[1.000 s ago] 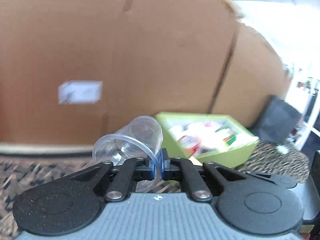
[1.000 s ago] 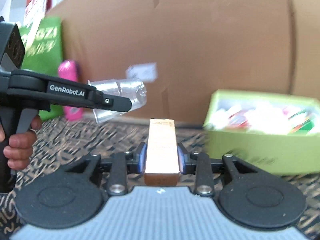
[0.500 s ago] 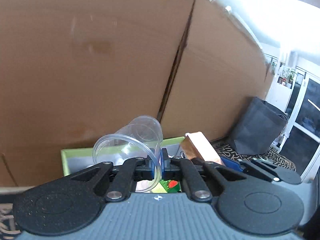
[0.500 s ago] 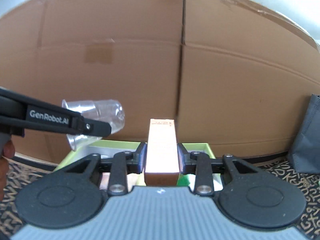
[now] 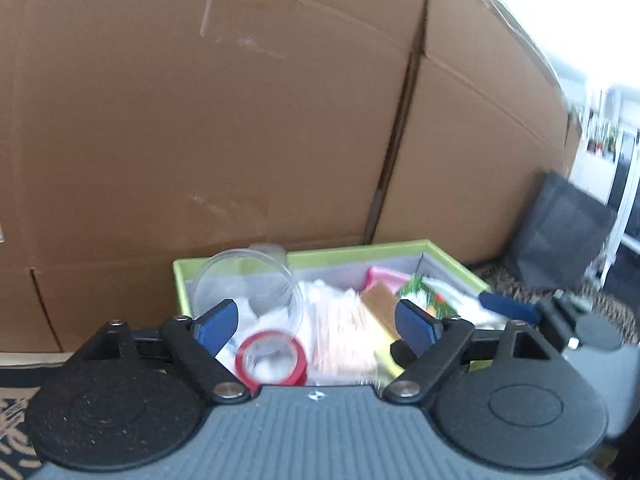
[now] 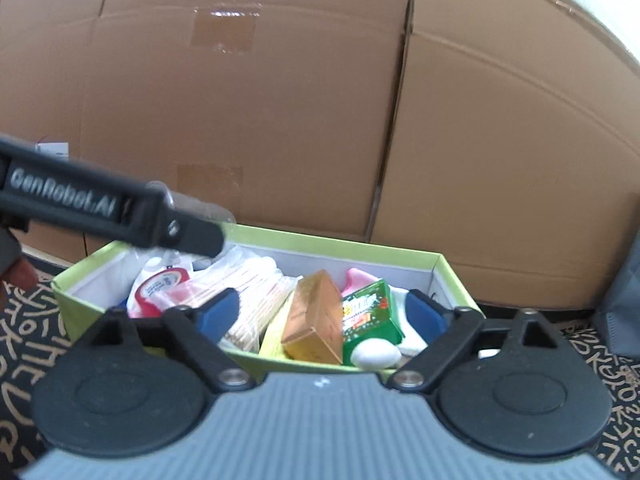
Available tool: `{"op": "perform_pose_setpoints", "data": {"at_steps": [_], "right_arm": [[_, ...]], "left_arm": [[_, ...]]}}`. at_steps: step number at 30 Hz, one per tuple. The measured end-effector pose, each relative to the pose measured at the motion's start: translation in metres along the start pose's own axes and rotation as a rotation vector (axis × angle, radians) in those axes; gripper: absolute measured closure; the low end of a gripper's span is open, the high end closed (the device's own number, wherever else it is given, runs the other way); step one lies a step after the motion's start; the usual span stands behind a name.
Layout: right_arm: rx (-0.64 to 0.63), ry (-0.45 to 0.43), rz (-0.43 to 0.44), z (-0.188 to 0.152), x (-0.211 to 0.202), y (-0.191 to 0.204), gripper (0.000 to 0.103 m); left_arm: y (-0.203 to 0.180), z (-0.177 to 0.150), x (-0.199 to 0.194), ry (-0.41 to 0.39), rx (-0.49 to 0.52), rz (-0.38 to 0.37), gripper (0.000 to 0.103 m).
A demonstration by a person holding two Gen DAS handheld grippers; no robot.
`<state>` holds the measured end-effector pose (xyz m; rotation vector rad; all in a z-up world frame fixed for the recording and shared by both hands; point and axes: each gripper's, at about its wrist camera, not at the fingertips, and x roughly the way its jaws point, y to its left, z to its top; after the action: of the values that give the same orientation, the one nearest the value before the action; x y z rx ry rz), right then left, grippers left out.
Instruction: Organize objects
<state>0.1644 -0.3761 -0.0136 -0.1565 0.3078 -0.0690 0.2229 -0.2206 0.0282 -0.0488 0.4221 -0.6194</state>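
Clear cup (image 5: 250, 284) is lying at the green box's (image 6: 256, 240) left end, just ahead of the left gripper (image 5: 316, 322), its fingers spread wide. Gold carton (image 6: 314, 320) is resting mid-box between the right gripper's (image 6: 322, 314) wide-spread fingers, untouched.

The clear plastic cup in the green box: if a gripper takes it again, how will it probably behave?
The clear plastic cup looks thin-walled, so it is probably very light and may buckle under a firm squeeze. Its smooth, round wall could slip or roll. It sits loosely on soft bags in the green box, beside the red tape roll, so a push would likely tip it.
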Motion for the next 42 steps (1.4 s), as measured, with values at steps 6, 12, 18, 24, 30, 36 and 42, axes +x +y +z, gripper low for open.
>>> {"op": "perform_pose_setpoints", "data": {"at_steps": [6, 12, 18, 24, 30, 36, 42], "right_arm": [[-0.009, -0.016, -0.006, 0.008, -0.024, 0.005, 0.000], [0.035, -0.009, 0.012, 0.018, -0.070, 0.004, 0.000], [0.078, 0.015, -0.009, 0.014, -0.132, 0.012, 0.000], [0.113, 0.078, -0.049, -0.007, -0.160, 0.017, 0.000], [0.138, 0.145, -0.120, -0.022, -0.161, 0.013, 0.000], [0.164, 0.150, -0.140, -0.025, -0.164, 0.008, 0.000], [0.193, 0.136, -0.135, -0.024, -0.164, 0.005, 0.000]], "left_arm": [[-0.002, -0.011, -0.030, -0.012, -0.006, 0.009, 0.013], [-0.002, -0.016, -0.077, -0.040, -0.062, 0.037, 0.000], [-0.016, -0.034, -0.110, 0.042, -0.096, 0.101, 0.000], [-0.027, -0.060, -0.140, 0.054, -0.062, 0.171, 0.000], [-0.036, -0.068, -0.150, 0.083, -0.021, 0.246, 0.000], [-0.035, -0.069, -0.152, 0.093, -0.008, 0.284, 0.000], [-0.033, -0.071, -0.150, 0.107, 0.004, 0.324, 0.000]]}}
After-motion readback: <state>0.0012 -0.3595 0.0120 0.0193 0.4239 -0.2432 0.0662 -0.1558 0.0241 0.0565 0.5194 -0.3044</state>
